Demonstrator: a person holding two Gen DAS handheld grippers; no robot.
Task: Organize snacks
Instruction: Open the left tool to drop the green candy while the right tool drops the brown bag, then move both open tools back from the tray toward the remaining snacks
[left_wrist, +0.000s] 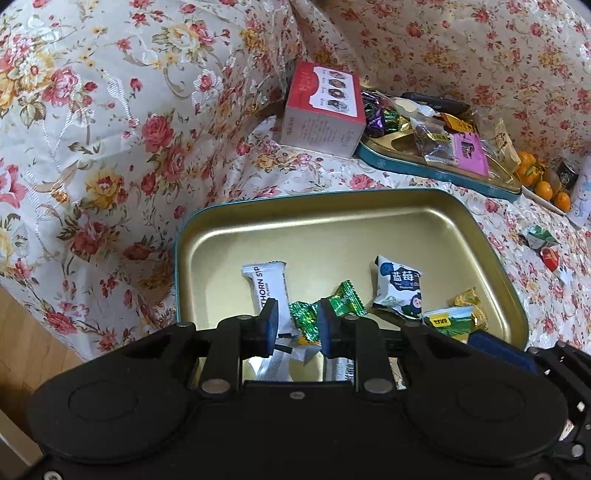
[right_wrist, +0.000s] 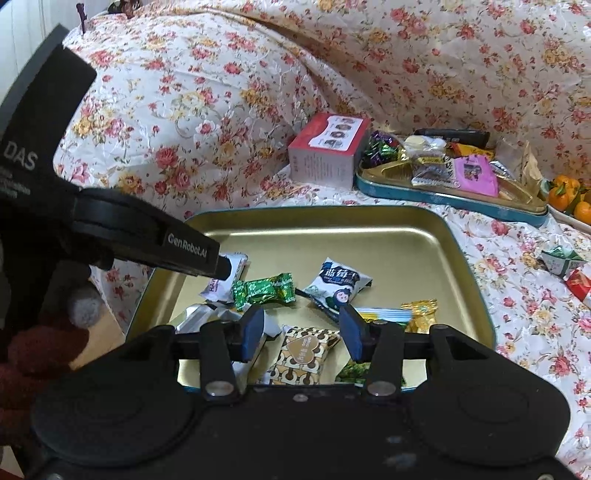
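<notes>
The left gripper (left_wrist: 295, 325) is hanging with its jaws slightly parted around a green foil-wrapped candy (left_wrist: 308, 319), apparently not pinching it. The candy is lying in the near part of the gold metal tin (left_wrist: 332, 221). The right gripper (right_wrist: 301, 334) is hovering spread over a brown patterned snack packet (right_wrist: 301, 354). Closing carelessly risks catching neighbouring wrappers, since the sweets are crowding together.

A home living room, snacks laid out on a sofa

Floral quilted cover (left_wrist: 110, 122) drapes the cushions; wood floor (left_wrist: 26, 343) shows below; tangerines (left_wrist: 543, 181) and a candy tin (right_wrist: 461, 205) sit nearby.
</notes>
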